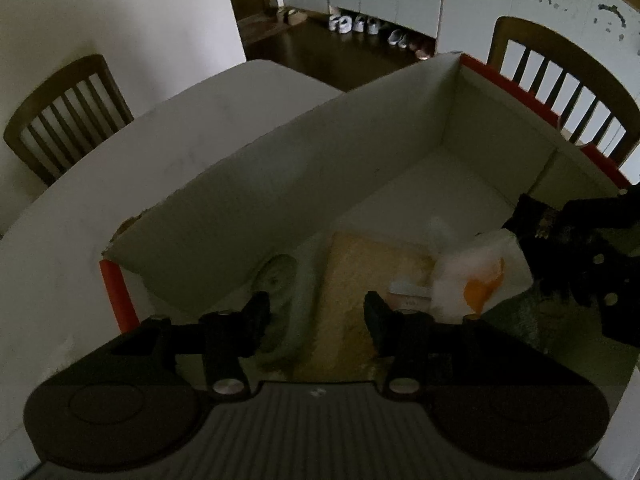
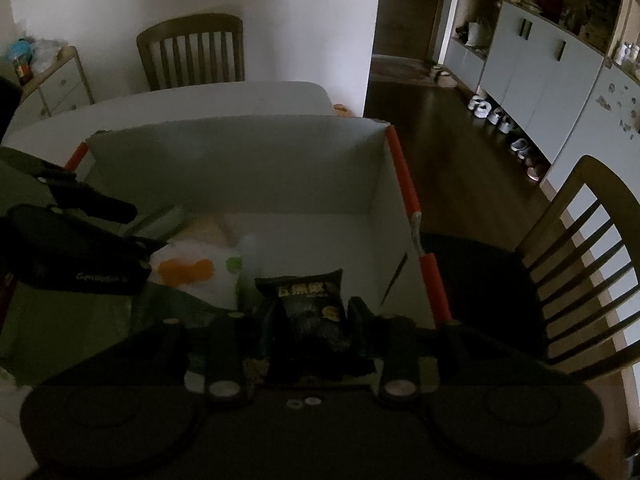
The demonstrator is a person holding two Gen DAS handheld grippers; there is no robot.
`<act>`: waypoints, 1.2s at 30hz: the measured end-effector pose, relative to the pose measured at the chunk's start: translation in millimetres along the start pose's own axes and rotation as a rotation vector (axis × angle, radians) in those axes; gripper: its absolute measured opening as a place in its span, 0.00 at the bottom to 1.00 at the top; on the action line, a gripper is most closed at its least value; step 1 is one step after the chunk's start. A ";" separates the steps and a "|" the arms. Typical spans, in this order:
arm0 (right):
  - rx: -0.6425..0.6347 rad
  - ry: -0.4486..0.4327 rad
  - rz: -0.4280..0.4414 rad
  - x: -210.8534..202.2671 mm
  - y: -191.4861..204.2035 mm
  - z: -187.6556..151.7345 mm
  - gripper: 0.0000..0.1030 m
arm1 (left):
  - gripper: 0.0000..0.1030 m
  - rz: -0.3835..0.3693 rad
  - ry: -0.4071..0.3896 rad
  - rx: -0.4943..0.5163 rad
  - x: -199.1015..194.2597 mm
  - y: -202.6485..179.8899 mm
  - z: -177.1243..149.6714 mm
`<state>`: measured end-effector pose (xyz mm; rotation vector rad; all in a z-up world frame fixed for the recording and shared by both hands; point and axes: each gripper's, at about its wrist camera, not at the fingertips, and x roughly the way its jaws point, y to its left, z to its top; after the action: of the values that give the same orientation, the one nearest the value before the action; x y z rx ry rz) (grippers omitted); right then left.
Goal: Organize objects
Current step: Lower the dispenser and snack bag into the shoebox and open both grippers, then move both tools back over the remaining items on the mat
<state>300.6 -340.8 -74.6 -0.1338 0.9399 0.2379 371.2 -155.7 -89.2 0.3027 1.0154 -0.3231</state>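
A large white cardboard box with orange-red edges [image 2: 248, 168] stands open on the white table [image 1: 120, 152], and both claws are over its near end. The right claw [image 2: 308, 316] is closed on a black snack packet with gold lettering [image 2: 310, 300], held upright between its fingers just above the near right part of the box floor. By the look of it, the packet is being lowered in and has yet to be let go.

The left claw [image 1: 316, 312] stands fairly wide with nothing between its fingers, hovering over the near left part of the box. Below it lies a flat pale yellow packet [image 1: 360, 276] on the box floor, with a round greenish object [image 1: 280, 276] to its left against the near left wall; what that object is I cannot tell in the dim light. To the right of the yellow packet sits a white pouch with an orange print [image 1: 480, 276], with something pale and translucent just behind it.

Judging from this, the sorting is well under way: several items already rest in the box, all crowded at its near end, while the far half of the floor is bare. What remains seems to be setting down the black packet. No loose items show on the visible table, though much of it is out of view.
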 end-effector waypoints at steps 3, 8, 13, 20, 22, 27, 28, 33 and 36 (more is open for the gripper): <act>0.001 -0.010 0.004 -4.6 -1.2 -0.3 0.42 | 0.57 -0.002 -0.019 0.005 -5.7 -1.1 -0.2; 0.005 -0.027 0.008 -15.1 -4.7 -0.6 0.43 | 0.68 -0.021 -0.053 -0.030 -17.7 2.6 -2.7; 0.009 -0.045 0.019 -30.7 -7.2 -2.7 0.45 | 0.68 -0.053 -0.073 -0.074 -30.2 8.2 -8.8; 0.018 -0.074 0.038 -55.6 -3.2 -5.1 0.47 | 0.68 -0.081 -0.126 -0.093 -58.9 11.3 -19.3; 0.016 -0.084 0.047 -63.2 1.0 -5.8 0.49 | 0.68 -0.094 -0.143 -0.103 -68.3 12.1 -22.9; 0.017 -0.113 0.051 -78.0 13.8 -5.0 0.52 | 0.68 -0.115 -0.175 -0.112 -91.0 17.1 -31.8; 0.020 -0.115 0.054 -80.2 16.6 -4.9 0.52 | 0.68 -0.118 -0.180 -0.112 -95.2 18.7 -33.8; 0.021 -0.132 0.064 -91.8 36.4 -6.3 0.54 | 0.68 -0.131 -0.201 -0.120 -114.9 27.5 -47.2; 0.025 -0.143 0.066 -97.2 48.2 -6.7 0.57 | 0.68 -0.135 -0.215 -0.126 -126.8 35.8 -56.7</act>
<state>227.9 -309.6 -0.1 -0.0623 0.8057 0.2929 279.7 -85.3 -4.2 0.0834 0.8416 -0.4029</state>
